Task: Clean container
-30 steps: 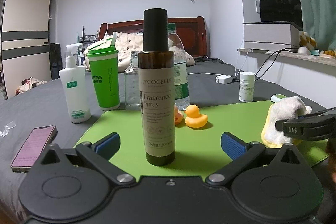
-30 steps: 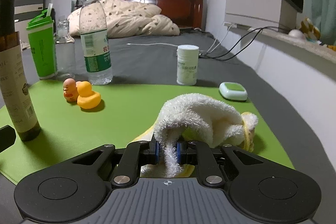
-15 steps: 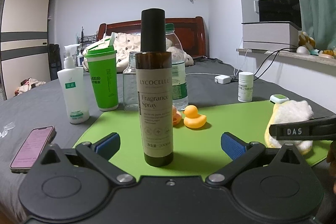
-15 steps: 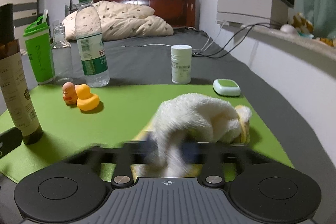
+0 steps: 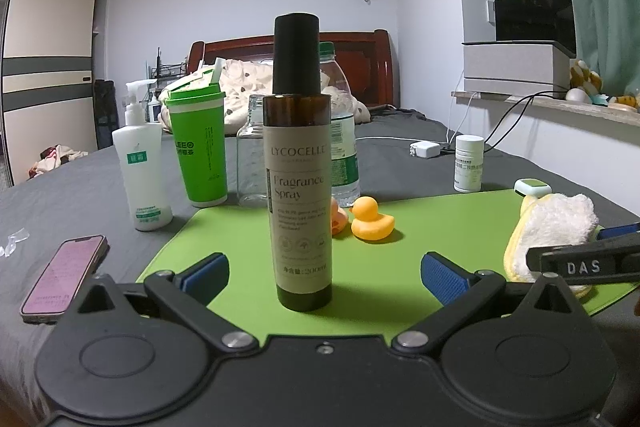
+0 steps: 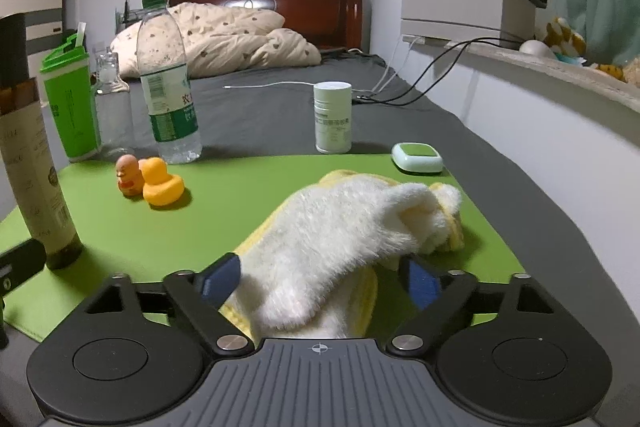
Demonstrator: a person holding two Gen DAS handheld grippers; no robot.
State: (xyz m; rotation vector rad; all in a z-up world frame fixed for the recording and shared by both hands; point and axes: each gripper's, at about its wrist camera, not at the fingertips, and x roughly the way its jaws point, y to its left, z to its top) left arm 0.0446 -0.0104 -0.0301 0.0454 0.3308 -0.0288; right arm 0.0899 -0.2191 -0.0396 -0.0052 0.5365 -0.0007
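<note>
Left wrist view: brown fragrance spray bottle [image 5: 302,163] upright, black-capped, cream-labelled.

On the mat [image 5: 400,279], the spray bottle [image 5: 300,187] stands left of the ducks [image 5: 370,221], cloth [image 6: 340,227] apparently rightmost.

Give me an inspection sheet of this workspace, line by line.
Surface: green mat on grey bedsheet.
Job's things: fragrance spray bottle upright on the mat; white cloth lying crumpled.
Clutter: yellow duck, green cup, lotion bottle, phone, water bottle, pill bottle.
Grippers: left gripper open around the spray bottle, not touching; right gripper opening, cloth between its jaws.
Cables: black cables from the ledge; white cable on the sheet.
Surroundings: bed, air conditioner, wardrobe.
</note>
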